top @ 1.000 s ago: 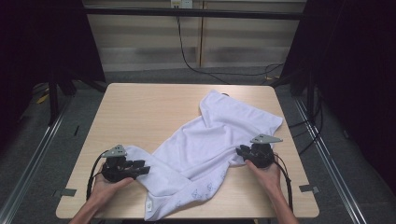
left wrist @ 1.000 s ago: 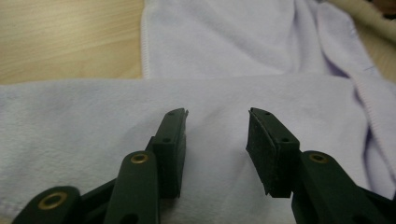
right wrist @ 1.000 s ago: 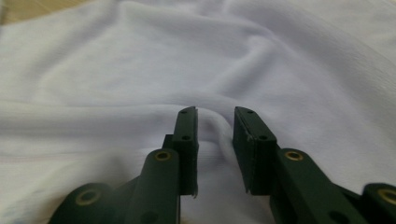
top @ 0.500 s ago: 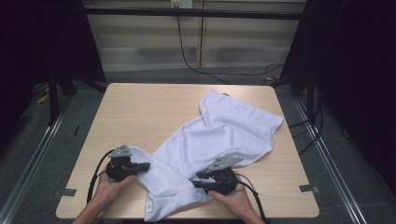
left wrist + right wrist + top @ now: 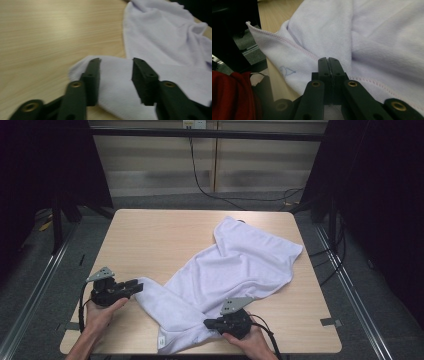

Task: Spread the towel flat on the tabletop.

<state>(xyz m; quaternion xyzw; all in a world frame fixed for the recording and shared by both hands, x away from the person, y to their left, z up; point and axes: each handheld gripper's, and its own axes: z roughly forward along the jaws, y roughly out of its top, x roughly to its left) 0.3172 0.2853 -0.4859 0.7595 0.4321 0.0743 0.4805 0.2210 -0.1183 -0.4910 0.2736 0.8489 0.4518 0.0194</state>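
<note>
- Your left gripper (image 5: 131,287) has just opened its jaws, which straddle the white towel's (image 5: 240,265) near-left corner on the worktop (image 5: 150,240).
- Your right gripper (image 5: 212,323) has just clamped the towel's near hem.

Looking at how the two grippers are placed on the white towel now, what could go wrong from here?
1. The left gripper is open over a towel corner, its jaws having just opened; pulling now may leave that corner behind.
2. The right gripper is shut at the hem, perhaps pinching little cloth, so it may slip.
3. The towel's near corner lies at the table edge and could slide off.
</note>
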